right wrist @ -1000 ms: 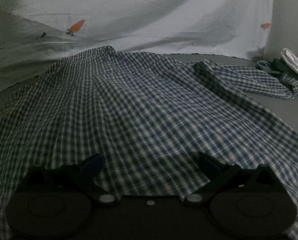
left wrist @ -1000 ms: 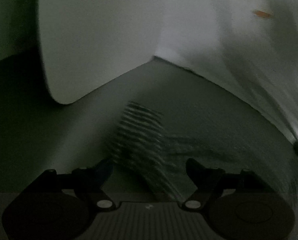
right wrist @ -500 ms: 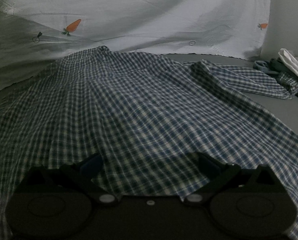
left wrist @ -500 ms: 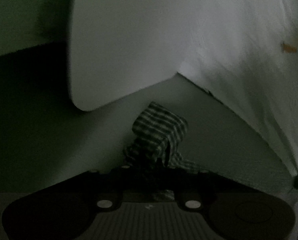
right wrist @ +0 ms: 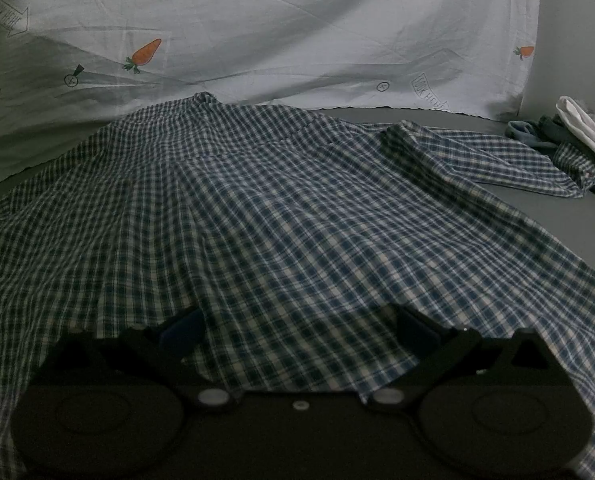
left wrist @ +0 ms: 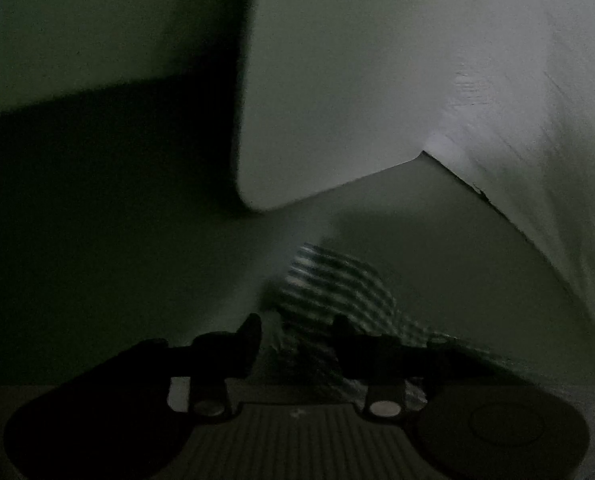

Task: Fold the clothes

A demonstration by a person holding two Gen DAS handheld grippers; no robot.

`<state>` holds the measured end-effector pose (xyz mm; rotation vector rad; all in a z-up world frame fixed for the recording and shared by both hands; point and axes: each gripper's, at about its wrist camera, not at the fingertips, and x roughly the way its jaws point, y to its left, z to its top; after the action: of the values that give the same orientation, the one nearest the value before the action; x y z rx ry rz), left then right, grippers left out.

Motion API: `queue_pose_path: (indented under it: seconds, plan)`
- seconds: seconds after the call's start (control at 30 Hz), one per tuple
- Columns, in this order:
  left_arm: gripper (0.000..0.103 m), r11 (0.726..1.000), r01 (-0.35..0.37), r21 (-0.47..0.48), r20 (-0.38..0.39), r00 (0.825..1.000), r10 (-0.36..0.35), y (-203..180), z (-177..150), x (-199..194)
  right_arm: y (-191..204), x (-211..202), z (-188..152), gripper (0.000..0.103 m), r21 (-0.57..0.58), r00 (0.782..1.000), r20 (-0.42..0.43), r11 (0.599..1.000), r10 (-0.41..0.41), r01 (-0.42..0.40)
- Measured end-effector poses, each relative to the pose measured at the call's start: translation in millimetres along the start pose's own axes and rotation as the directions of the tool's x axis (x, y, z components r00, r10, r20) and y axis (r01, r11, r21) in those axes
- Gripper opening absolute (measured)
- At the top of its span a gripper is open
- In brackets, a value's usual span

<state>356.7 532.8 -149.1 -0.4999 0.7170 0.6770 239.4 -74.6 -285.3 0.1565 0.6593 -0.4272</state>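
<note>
A blue-and-white checked shirt (right wrist: 277, 200) lies spread on the grey surface (right wrist: 545, 216), collar at the far side, one sleeve (right wrist: 497, 156) stretched to the right. My right gripper (right wrist: 299, 326) is open at the near hem, and the cloth lies between its fingers without being pinched. In the dark, blurred left wrist view, a bunched checked sleeve end (left wrist: 329, 280) rests on the grey surface (left wrist: 457, 260). My left gripper (left wrist: 295, 330) is right at it, jaws opening. The cloth sits between the fingers and runs behind the right one.
A white sheet (right wrist: 297, 40) printed with carrots hangs behind the shirt. Several other garments (right wrist: 577, 128) are piled at the far right. In the left wrist view a pale rounded panel (left wrist: 337, 100) and the white sheet (left wrist: 557, 160) stand close ahead.
Half a second ago my left gripper was shut on the sleeve end; its fingers have now spread apart and the view has shifted left. The right gripper and the shirt have stayed put.
</note>
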Motion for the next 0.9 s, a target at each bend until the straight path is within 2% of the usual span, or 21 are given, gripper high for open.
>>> queue_pose_path:
  seconds: [0.03, 0.07, 0.17, 0.23, 0.3, 0.4, 0.5, 0.57, 0.63, 0.7, 0.77, 0.9]
  plan:
    - [0.056, 1.000, 0.004, 0.021, 0.000, 1.000, -0.004, -2, -1, 4, 0, 0, 0, 0.103, 0.000, 1.000, 0.000, 1.000, 0.000, 0.000]
    - [0.056, 0.999, 0.009, 0.041, 0.001, 1.000, -0.009, -3, -2, 8, 0, 0, 0, 0.103, 0.000, 1.000, 0.000, 1.000, 0.000, 0.000]
    - [0.056, 0.998, 0.063, -0.007, -0.053, 0.997, -0.063, 2, -5, 26, 0, 0, 0, 0.103, 0.000, 1.000, 0.000, 1.000, 0.000, 0.000]
    - [0.056, 0.999, 0.051, 0.004, -0.071, 0.996, -0.051, -1, -7, 36, 0, 0, 0, 0.103, 0.001, 1.000, 0.000, 1.000, 0.000, 0.000]
    - [0.056, 0.993, 0.026, 0.114, -0.055, 0.998, -0.020, -18, -10, 43, 0, 0, 0, 0.103, 0.000, 1.000, 0.000, 1.000, 0.000, 0.000]
    - [0.057, 0.965, 0.027, 0.260, -0.031, 0.999, -0.019, -46, -16, 48, 0, 0, 0, 0.103, 0.000, 1.000, 0.000, 1.000, -0.001, 0.001]
    - [0.057, 0.952, 0.065, 0.299, -0.022, 0.998, -0.061, -56, -19, 44, 0, 0, 0, 0.103, 0.000, 1.000, -0.001, 1.000, -0.001, 0.001]
    - [0.057, 0.941, 0.066, 0.333, 0.023, 0.997, -0.078, -66, -22, 36, 0, 0, 0, 0.103, 0.000, 1.000, -0.001, 1.000, -0.001, 0.001]
    - [0.066, 0.933, 0.108, 0.342, 0.085, 0.986, -0.145, -68, -27, 19, 0, 0, 0, 0.103, 0.000, 1.000, -0.001, 1.000, -0.001, 0.001]
    - [0.077, 0.923, 0.150, 0.354, 0.145, 0.966, -0.213, -70, -32, 1, 0, 0, 0, 0.103, -0.001, 1.000, -0.002, 1.000, 0.000, 0.000]
    - [0.080, 0.891, 0.283, 0.355, 0.083, 0.940, -0.332, -72, -33, -4, 0, 0, 1, 0.103, -0.002, 1.000, -0.003, 1.000, -0.001, 0.001]
    - [0.080, 0.874, 0.311, 0.372, 0.061, 0.932, -0.357, -81, -37, 0, 0, 0, 1, 0.103, -0.003, 1.000, -0.003, 1.000, -0.002, 0.002]
